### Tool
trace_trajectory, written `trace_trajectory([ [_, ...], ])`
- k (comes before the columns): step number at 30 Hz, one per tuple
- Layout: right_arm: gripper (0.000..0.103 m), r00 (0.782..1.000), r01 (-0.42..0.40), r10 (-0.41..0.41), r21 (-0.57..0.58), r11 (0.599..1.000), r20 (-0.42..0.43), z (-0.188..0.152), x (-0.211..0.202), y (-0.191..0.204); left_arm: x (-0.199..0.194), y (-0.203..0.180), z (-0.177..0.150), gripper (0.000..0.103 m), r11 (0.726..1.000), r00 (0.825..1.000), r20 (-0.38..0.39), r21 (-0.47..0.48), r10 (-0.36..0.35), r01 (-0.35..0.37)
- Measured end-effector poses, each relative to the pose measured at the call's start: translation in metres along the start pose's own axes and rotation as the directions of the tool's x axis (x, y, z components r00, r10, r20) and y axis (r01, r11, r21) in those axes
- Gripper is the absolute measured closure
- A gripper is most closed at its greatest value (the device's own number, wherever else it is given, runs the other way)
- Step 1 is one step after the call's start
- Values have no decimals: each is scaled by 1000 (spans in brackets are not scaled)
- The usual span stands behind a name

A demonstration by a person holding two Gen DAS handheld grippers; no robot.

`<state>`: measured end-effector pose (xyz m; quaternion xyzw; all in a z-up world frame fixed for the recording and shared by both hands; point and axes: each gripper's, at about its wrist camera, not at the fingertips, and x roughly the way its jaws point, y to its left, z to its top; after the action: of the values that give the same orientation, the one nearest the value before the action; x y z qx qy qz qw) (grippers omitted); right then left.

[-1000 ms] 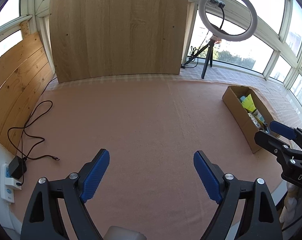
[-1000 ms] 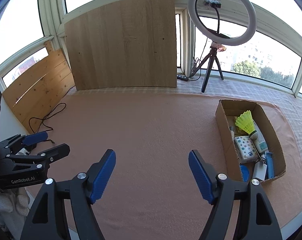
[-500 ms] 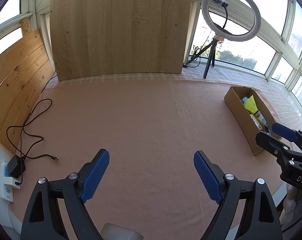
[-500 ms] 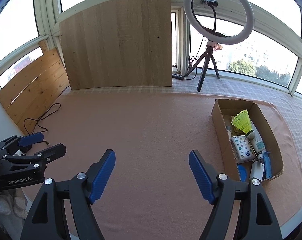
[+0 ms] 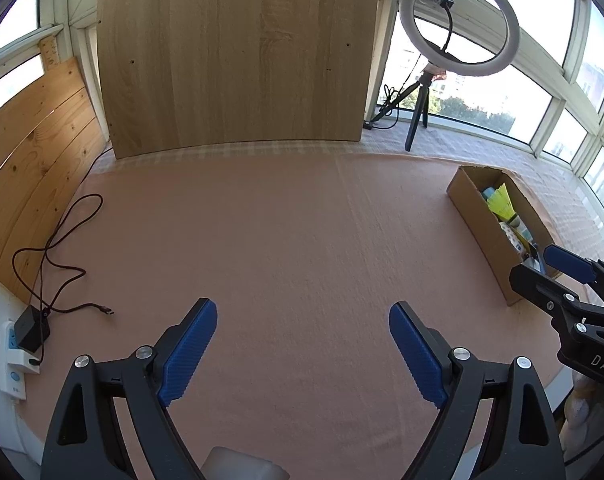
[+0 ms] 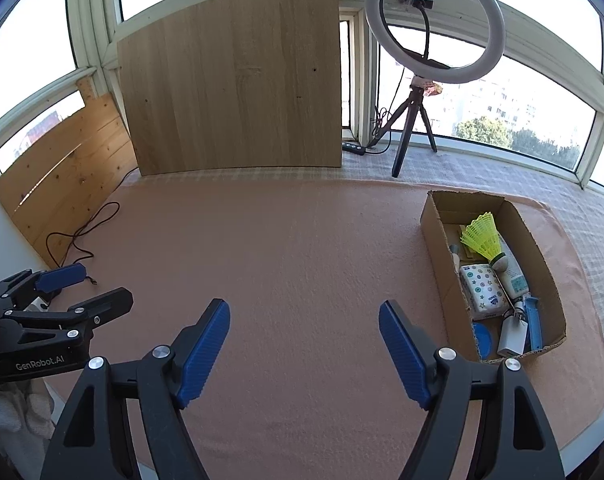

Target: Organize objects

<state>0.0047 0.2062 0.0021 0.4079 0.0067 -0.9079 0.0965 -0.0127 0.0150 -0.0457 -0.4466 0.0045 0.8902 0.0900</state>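
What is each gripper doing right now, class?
Left gripper: open, holding nothing.
Right gripper: open, holding nothing.

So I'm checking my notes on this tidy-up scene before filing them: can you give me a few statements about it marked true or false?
1. Both tongs, left and right, are open and hold nothing. True.
2. The cardboard box is empty. False: it holds several items, among them a yellow shuttlecock.
3. The shuttlecock lies on the pink cloth. False: it is in the box.
4. A ring light stands on a tripod near the windows. True.
5. A dark cable lies on the cloth near the wooden planks. True.
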Motion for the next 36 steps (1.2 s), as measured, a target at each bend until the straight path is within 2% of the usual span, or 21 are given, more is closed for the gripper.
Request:
trace_trajectory([
  [36,26,1000,3,-3,-6,1000,-6,-3,0,3,-9,7,-6,11,1000,1000,3,-4,9,-9],
])
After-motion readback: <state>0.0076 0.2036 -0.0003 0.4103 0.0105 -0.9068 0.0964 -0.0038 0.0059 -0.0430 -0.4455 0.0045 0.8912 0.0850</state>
